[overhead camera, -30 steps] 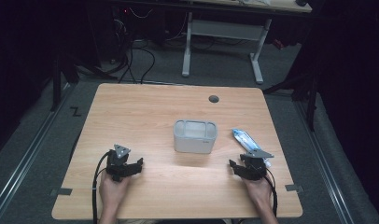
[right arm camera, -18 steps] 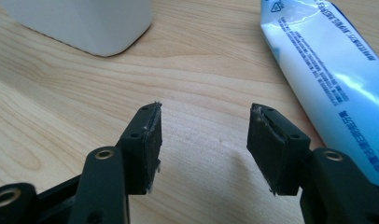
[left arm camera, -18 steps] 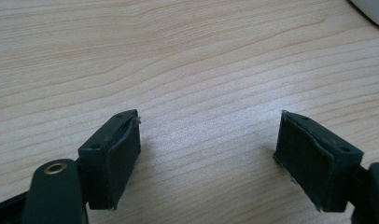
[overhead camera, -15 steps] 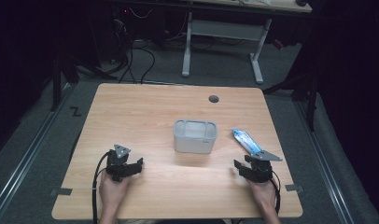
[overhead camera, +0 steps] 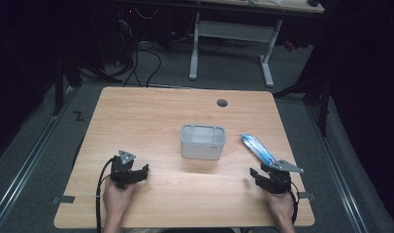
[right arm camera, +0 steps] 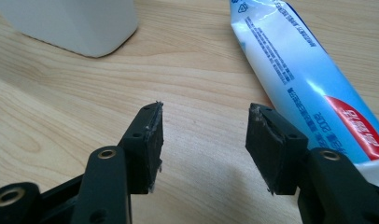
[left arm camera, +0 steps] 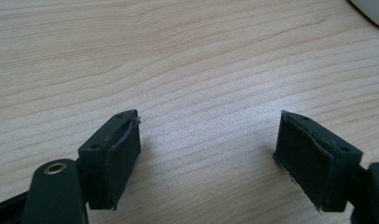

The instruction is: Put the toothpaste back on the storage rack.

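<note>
A white open-topped container (overhead camera: 203, 141) stands at the middle of the wooden table (overhead camera: 151, 116). Right of it lies a blue and white tube (overhead camera: 258, 148), slanting toward the near right. My right gripper (overhead camera: 263, 174) sits just at the tube's near end; in the right gripper view its jaws (right arm camera: 204, 116) stand open over bare wood, having just been closing a little, with the tube (right arm camera: 290, 60) beside the right jaw and the container (right arm camera: 75, 23) at upper left. My left gripper (overhead camera: 139, 171) rests at the near left, open (left arm camera: 208, 126) over bare wood.
A small round grommet hole (overhead camera: 222, 103) sits near the table's far edge. A white desk frame (overhead camera: 231, 39) and cables stand on the floor beyond. A corner of the container (left arm camera: 374, 7) peeks in at the top right of the left gripper view.
My right gripper has shifted a little to the right, toward the tube's near end. The left gripper, the container and the tube have stayed put.
</note>
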Demonstrator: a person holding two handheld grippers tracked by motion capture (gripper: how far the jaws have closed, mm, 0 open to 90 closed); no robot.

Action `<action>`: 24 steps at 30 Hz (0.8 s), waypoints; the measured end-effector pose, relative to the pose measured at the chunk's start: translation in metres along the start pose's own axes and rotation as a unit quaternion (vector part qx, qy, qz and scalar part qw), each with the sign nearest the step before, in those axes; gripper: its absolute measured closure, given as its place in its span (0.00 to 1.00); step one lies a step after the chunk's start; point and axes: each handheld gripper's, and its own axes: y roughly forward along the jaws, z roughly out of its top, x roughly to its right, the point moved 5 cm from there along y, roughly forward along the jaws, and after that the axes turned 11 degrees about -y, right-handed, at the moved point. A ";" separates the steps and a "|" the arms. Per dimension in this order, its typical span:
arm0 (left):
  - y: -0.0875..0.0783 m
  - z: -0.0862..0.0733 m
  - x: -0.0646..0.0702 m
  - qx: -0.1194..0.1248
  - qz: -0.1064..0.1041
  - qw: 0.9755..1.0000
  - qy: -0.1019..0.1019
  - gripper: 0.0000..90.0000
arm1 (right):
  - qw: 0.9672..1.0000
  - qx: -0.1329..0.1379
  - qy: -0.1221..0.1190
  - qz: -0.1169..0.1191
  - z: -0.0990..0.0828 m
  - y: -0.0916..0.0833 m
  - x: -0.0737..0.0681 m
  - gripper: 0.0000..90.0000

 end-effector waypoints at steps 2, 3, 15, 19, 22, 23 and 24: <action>0.000 0.000 0.000 0.000 0.000 1.000 0.000 0.25 | 1.000 0.003 0.001 -0.001 -0.001 -0.003 0.001 0.52; 0.000 0.000 0.000 0.000 0.000 1.000 0.000 0.25 | 1.000 0.005 0.001 -0.002 -0.001 -0.004 0.002 0.52; 0.000 0.000 0.000 0.001 0.000 1.000 -0.001 0.25 | 1.000 0.010 0.006 -0.019 -0.003 -0.020 0.017 0.53; 0.000 0.000 0.000 0.000 0.000 1.000 -0.001 0.25 | 1.000 0.009 0.006 -0.024 -0.001 -0.021 0.020 0.53; 0.000 0.000 0.000 0.000 0.000 1.000 -0.001 0.25 | 0.999 0.011 -0.003 -0.030 0.005 -0.024 0.024 0.53; 0.000 0.000 0.000 0.000 0.000 1.000 -0.001 0.25 | 0.999 0.011 -0.003 -0.030 0.005 -0.024 0.024 0.53; 0.000 0.000 0.000 0.000 0.000 1.000 -0.001 0.25 | 0.999 0.011 -0.005 -0.031 0.006 -0.025 0.025 0.53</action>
